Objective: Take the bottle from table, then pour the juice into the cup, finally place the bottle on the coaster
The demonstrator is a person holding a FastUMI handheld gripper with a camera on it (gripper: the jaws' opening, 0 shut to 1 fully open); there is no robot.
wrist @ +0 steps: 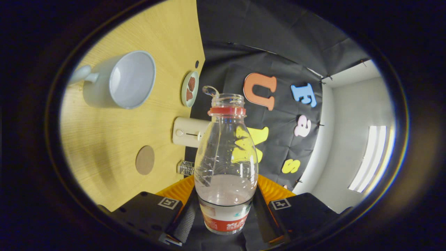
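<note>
A clear plastic bottle with a red neck ring and no cap stands between my fingers, and my gripper is shut on its lower body near the label. A little pale liquid lies in the bottle's lower part, and a drop hangs at its mouth. The view is rolled sideways, so the wooden table runs up beside the bottle. A white cup with a handle sits on the table, its mouth facing me, apart from the bottle's mouth. A round brown coaster lies on the table nearer my fingers.
A small plate with brown pieces sits at the table's far edge. A cream toaster-like box and a small metal object stand along that edge near the black cloth wall. A white wall and a bright window lie beyond.
</note>
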